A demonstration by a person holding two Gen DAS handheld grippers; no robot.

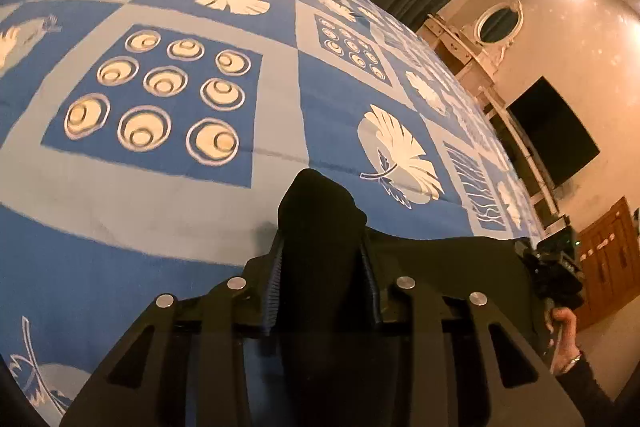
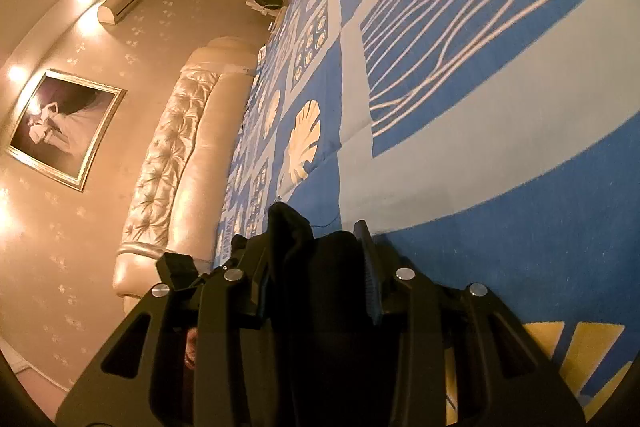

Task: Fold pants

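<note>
It is a home bedroom: a blue patterned bedspread, with a padded headboard beside it and a framed picture beyond.

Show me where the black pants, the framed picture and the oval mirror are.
black pants (image 1: 320, 227): left wrist view, bunched cloth between the fingers.
framed picture (image 2: 66, 129): right wrist view, canvas centre.
oval mirror (image 1: 498, 22): left wrist view, glass centre.

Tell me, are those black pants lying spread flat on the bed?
No, bunched. The black pants are gathered between the left claw and also the right claw, above the blue bedspread.
</note>
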